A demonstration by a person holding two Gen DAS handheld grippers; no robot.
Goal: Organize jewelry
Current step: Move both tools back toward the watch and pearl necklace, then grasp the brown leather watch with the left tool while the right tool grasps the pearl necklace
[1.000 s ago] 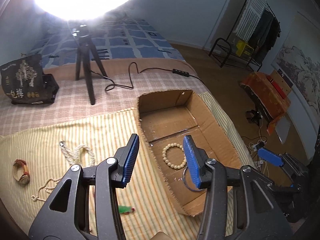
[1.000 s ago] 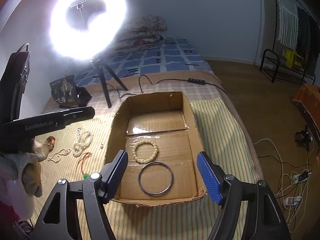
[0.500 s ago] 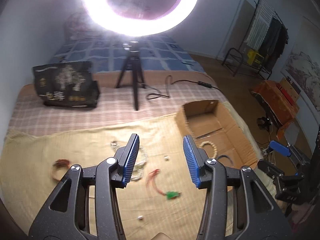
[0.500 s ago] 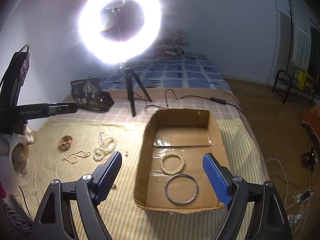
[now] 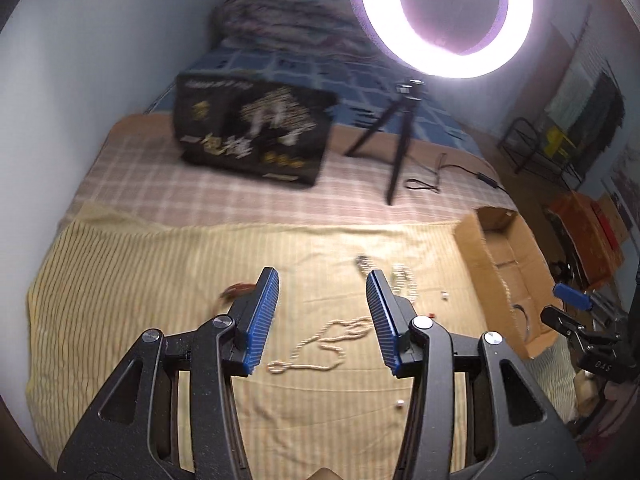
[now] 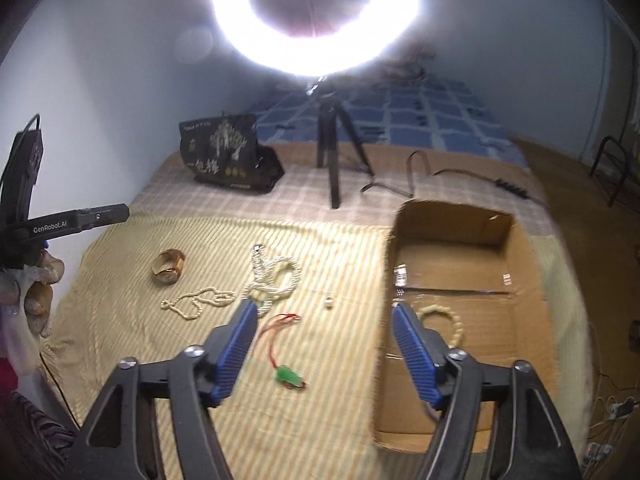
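Now my left tongs (image 5: 322,316), half-open and empty, have swung off the cardboard box (image 6: 460,280) and hang above the thin pearl necklace (image 5: 320,344); my right tongs (image 6: 320,344), closing on nothing, face the red-corded green pendant (image 6: 289,376).

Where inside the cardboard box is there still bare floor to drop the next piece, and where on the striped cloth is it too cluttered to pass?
In the cardboard box, the far half beyond the tape seam is bare; the beaded bracelet lies in the near half. On the striped cloth, clutter lies mid-cloth: watch, thin bead chain, pearl necklace, red cord with green pendant. The far strip is bare.
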